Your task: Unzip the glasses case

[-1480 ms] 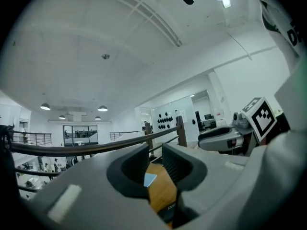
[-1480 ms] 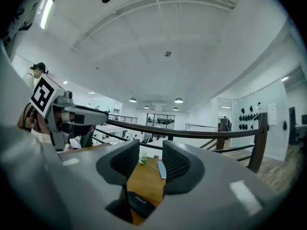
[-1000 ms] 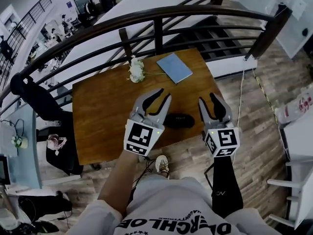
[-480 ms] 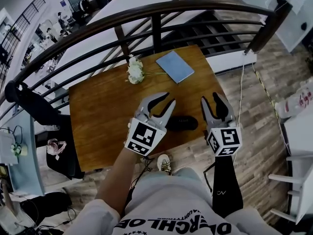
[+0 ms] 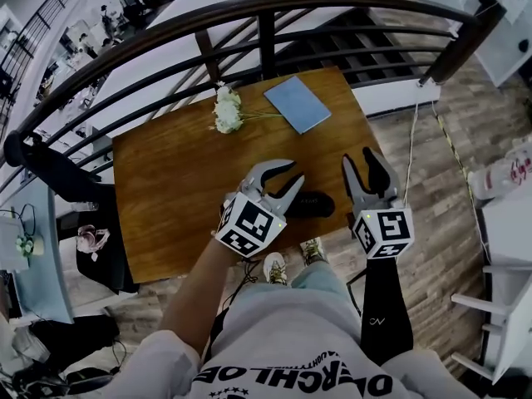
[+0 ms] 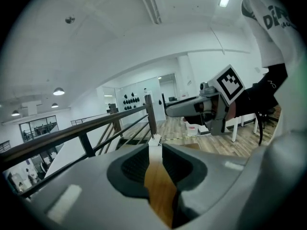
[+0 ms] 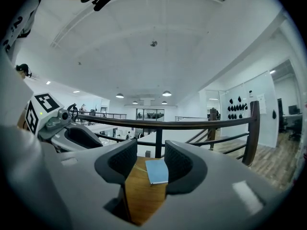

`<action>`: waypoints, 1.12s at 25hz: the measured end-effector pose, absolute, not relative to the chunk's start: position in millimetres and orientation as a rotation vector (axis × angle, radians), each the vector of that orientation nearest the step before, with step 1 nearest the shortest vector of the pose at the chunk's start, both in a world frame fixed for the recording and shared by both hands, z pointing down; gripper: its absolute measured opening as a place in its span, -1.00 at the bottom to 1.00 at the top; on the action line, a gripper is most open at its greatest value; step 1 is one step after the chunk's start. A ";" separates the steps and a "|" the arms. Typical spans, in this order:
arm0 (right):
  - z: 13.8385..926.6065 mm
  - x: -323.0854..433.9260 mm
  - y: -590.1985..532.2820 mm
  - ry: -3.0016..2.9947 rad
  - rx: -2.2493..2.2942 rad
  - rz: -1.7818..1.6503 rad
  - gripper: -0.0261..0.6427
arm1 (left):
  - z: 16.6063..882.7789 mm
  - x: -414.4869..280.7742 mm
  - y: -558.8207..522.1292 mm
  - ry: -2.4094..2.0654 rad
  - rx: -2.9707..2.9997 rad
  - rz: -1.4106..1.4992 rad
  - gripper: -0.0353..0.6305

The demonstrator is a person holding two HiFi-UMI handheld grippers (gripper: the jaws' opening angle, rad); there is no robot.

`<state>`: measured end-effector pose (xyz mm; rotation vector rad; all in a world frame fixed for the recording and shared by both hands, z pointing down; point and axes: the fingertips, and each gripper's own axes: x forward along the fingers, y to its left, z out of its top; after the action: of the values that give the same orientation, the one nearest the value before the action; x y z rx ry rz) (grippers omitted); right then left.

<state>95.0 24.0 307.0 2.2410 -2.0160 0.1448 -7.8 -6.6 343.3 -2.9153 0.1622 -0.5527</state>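
Observation:
The black glasses case [image 5: 311, 204] lies near the front edge of the wooden table [image 5: 174, 181], zipped as far as I can tell. My left gripper [image 5: 294, 174] hovers open at the case's left end, and its nearer finger overlaps that end in the head view. My right gripper [image 5: 362, 158] stands open just right of the case, past the table's right edge, with nothing between its fingers. The left gripper view shows only bare tabletop between my left gripper's [image 6: 155, 150] fingers. A strip of table and the blue notebook show between my right gripper's [image 7: 149, 148] fingers. Neither gripper view shows the case.
A blue notebook [image 5: 298, 104] and a bunch of white flowers [image 5: 226, 110] lie at the table's far side. A dark curved railing [image 5: 266, 15] runs right behind the table. Wooden floor lies to the right, and stairs drop beyond the railing.
My left gripper has moved slightly right and nearer the case's left end. The right gripper has barely moved. The head view has shifted a little.

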 end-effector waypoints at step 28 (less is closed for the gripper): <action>358.4 177.8 -87.7 -2.430 1.799 0.302 -0.29 | 579.0 45.7 77.2 -0.843 -2.278 -1.904 0.10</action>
<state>177.8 -87.7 358.4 1.7991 -2.4302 0.3021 45.7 77.2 579.0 -2.2783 -0.8431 -1.9037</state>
